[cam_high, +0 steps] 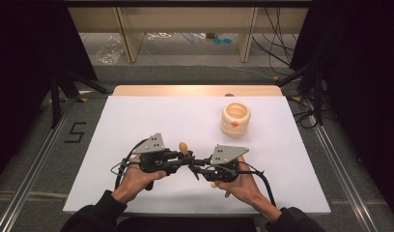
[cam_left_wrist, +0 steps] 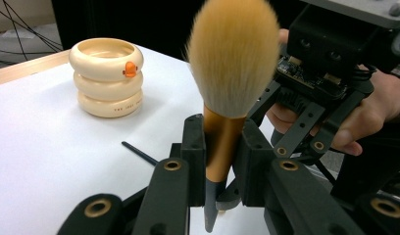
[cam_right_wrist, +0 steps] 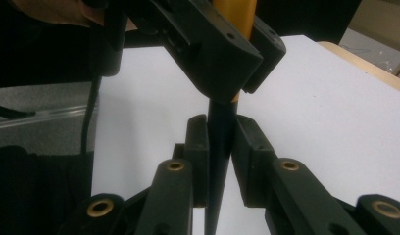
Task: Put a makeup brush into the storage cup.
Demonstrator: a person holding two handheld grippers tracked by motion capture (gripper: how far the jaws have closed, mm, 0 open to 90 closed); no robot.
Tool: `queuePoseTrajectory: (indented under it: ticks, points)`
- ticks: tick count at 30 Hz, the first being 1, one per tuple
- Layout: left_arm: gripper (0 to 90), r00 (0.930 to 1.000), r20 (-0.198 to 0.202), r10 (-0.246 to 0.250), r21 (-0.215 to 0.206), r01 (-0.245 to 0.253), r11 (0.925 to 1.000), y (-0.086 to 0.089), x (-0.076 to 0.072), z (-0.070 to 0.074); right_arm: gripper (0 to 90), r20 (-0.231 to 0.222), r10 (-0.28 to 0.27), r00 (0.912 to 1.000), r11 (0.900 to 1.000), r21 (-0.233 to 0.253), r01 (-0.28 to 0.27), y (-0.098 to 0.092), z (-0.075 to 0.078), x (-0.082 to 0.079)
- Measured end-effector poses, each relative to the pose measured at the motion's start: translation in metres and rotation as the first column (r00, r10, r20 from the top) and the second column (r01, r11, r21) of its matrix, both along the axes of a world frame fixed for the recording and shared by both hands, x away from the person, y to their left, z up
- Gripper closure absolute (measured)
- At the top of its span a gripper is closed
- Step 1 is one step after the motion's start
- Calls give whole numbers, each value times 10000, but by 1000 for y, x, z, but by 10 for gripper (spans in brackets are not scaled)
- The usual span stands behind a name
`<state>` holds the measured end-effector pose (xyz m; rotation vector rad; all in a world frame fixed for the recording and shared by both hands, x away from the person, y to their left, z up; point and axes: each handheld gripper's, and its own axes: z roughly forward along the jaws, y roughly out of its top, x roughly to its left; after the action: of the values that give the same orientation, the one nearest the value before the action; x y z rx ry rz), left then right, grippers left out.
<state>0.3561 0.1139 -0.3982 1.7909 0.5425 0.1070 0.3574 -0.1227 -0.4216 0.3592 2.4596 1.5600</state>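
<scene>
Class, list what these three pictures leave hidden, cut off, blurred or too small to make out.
- Brush handle tip: left gripper view, cut off by the bottom edge.
- Bristles: right gripper view, cut off by the top edge.
- Print on the ringed pot: left gripper view, too small.
- Orange mark on the pot: high view, too small.

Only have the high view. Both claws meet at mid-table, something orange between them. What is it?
Observer: A makeup brush, bristles up; the left claw is shut on its gold ferrule.
Operator: Right claw doing anything?
Observer: The right claw is closed around the brush's dark tapered handle, below the left one.
Operator: The cream cup, any detail?
Observer: Three stacked rings with a small orange duck-like knob on the top ring.
</scene>
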Motion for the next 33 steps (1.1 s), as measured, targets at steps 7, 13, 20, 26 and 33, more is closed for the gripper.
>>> queuePoseTrajectory:
  ticks: [7,13,20,26,33]
  points:
    - [762,9999,-90,-78,-47,77,10000,0,2,1,784,-114,-37,9999,9998,172,39,-2,0,1]
    - [519,9997,-139,194,15,-194,9998,0,3,2,786,-222,6,9998,9996,298,0,-2,0,1]
    - [367,9997,62,249,-111,-248,9996,13,2,9,786,-256,-333,9991,9985,421,343,-10,1,6]
    - [328,9985,403,381,-128,-376,9992,26,0,7,786,-75,-984,9951,9928,673,987,-24,6,15]
    - [290,9922,655,1064,106,-1073,9942,38,-5,-7,786,-110,-1434,9896,9867,758,1438,-35,8,23]
